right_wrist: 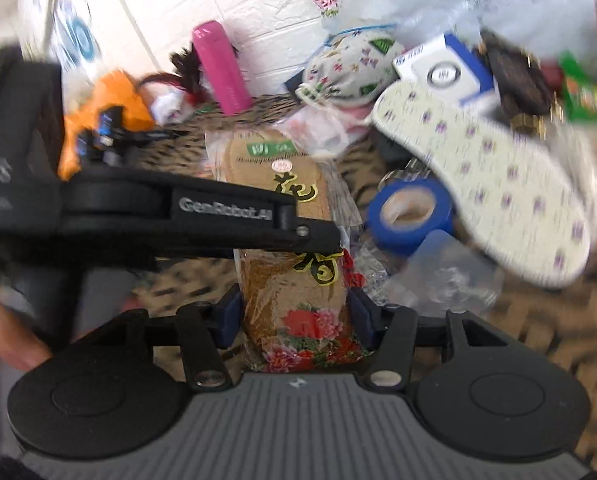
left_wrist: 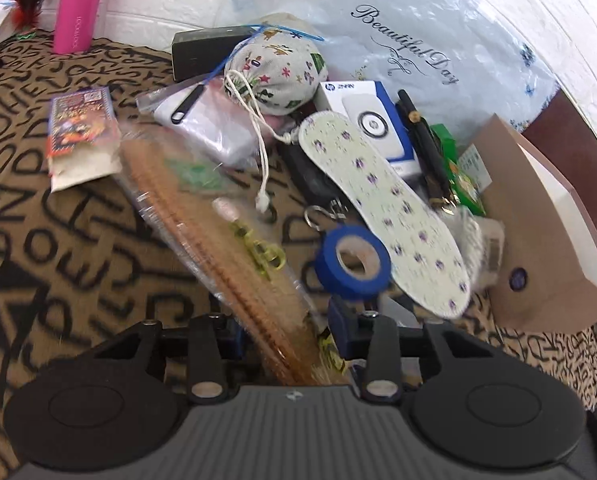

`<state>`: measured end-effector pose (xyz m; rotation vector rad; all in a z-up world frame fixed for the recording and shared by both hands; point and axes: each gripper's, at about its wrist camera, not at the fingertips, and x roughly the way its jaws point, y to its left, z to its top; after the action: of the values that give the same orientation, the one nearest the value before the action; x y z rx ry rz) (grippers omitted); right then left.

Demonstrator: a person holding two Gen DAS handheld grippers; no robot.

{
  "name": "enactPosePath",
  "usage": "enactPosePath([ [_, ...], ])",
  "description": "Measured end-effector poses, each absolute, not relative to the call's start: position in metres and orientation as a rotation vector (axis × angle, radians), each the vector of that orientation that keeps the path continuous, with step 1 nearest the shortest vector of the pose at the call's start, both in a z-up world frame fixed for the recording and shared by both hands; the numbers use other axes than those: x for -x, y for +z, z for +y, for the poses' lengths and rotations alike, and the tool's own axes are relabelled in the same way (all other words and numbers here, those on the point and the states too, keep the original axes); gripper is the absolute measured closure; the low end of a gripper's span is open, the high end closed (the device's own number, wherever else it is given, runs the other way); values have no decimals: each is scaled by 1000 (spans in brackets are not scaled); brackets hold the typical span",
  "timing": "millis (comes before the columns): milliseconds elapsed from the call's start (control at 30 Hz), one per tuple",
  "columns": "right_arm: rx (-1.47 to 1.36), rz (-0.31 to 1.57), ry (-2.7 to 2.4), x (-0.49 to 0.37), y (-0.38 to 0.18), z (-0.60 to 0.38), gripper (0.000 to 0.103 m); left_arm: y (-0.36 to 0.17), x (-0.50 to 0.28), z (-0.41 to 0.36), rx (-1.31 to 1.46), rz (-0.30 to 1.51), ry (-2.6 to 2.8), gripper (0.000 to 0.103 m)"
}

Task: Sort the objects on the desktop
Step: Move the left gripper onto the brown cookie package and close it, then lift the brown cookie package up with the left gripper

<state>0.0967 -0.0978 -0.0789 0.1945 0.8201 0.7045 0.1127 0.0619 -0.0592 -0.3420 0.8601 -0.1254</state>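
Right gripper (right_wrist: 294, 320): jaws closed on the near end of a packaged pair of brown insoles (right_wrist: 298, 280) in clear wrap; both blue pads press the pack's sides. Left gripper (left_wrist: 286, 328): seen in its own view with the same pack (left_wrist: 226, 248) running up between its fingers. From the right wrist view its black finger (right_wrist: 314, 236) crosses the pack at mid-length, apparently clamping it. Both views are blurred, so the left pad contact is a judgement.

Item in hand: insole pack, long and flat. Its long axis runs straight away from the right gripper, along its fingers; the far end lies toward the wall. The left gripper comes in from the left side, across that axis. The pack is thus held at two points, the right one nearer the heel end with the red flower print.

Pose: both grippers tilt downward toward the letter-patterned tablecloth (left_wrist: 58, 208).

Adjacent stock, not held:
- loose floral insole (left_wrist: 386, 208), just right of the pack
- blue tape roll (left_wrist: 354, 260), between pack and loose insole
- drawstring pouch (left_wrist: 274, 68), behind
- HP box (left_wrist: 374, 120), behind the loose insole
- pink cylinder (left_wrist: 80, 4), by the wall

Next move, judged: carry the pack clear of the heap, lengthwise.
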Motion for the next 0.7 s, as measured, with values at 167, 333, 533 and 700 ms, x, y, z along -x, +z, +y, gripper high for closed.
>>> enactPosePath([
  [167, -198, 774, 721, -58, -66, -110, 51, -49, -84, 58, 353, 853, -129, 63],
  [333, -202, 751, 733, -32, -53, -123, 76, -36, -62, 54, 358, 823, -119, 63],
  [533, -182, 728, 713, -12, -47, -133, 77, -20, -50, 36, 302, 784, -161, 84],
  [700, -171, 725, 681, -7, -48, -137, 76, -27, -56, 12, 241, 806, -170, 86],
])
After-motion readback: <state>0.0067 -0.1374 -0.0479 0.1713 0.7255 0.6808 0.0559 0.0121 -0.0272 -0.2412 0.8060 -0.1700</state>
